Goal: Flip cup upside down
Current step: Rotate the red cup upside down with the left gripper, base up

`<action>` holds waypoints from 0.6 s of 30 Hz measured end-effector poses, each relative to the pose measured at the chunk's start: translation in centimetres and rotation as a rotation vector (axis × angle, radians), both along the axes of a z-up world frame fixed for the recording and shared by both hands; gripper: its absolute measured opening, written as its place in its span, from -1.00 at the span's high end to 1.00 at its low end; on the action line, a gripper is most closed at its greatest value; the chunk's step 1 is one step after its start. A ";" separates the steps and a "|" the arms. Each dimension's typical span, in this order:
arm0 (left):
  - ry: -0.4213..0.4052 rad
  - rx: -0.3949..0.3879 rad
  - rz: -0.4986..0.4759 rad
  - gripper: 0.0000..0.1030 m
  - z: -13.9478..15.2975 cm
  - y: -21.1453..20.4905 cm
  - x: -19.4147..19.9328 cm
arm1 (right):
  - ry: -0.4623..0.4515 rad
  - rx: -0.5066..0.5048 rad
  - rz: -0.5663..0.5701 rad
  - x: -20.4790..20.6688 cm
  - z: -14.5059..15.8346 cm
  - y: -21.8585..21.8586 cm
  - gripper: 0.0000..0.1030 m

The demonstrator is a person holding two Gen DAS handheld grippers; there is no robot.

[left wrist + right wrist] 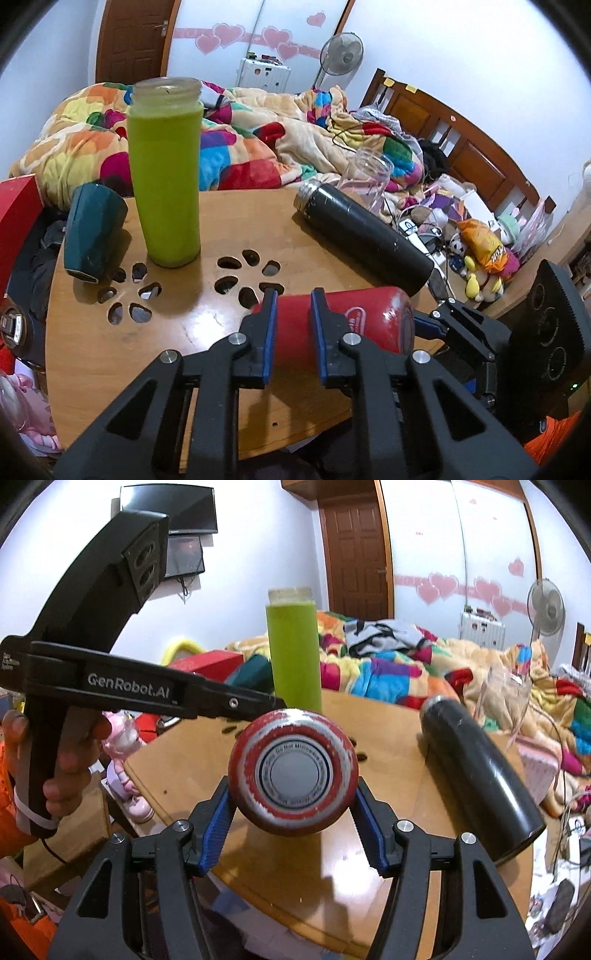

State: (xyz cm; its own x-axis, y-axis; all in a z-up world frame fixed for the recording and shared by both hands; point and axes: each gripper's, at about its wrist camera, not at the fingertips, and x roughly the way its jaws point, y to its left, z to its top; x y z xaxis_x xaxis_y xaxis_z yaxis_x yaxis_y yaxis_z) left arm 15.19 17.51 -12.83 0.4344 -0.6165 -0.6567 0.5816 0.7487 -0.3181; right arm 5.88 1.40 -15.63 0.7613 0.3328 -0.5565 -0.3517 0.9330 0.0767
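Note:
A red cup (pixel 354 321) lies on its side on the round wooden table (pixel 166 332), its worn base (pixel 293 771) facing the right wrist camera. My right gripper (pixel 293 812) is shut on the red cup near its base, one blue pad on each side. My left gripper (pixel 291 299) hovers just above the cup's body; its fingers (pixel 269 314) stand a little apart and grip nothing. The left gripper also shows from the side in the right wrist view (pixel 273 703).
A tall green cup (pixel 166 177) stands upright at the back of the table. A dark teal cup (pixel 92 236) leans at the left edge. A black flask (pixel 364 240) lies on its side at the right, a clear glass (pixel 369 177) behind it. A bed with a colourful blanket (pixel 258 140) lies beyond.

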 end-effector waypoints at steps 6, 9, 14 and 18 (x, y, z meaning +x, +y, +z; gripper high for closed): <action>0.001 -0.022 0.013 0.74 0.4 0.7 0.7 | -0.037 0.009 0.000 0.6 1.5 0.6 -0.11; 0.036 -0.057 0.013 0.74 0.1 1.3 1.3 | -0.035 0.012 -0.004 1.1 1.6 0.7 -0.11; 0.054 -0.060 0.009 0.74 -0.3 1.4 1.4 | -0.033 0.008 0.001 1.2 1.6 0.8 -0.12; 0.060 -0.069 -0.013 0.74 -0.4 1.5 0.9 | -0.031 0.001 0.005 0.8 1.7 0.9 -0.12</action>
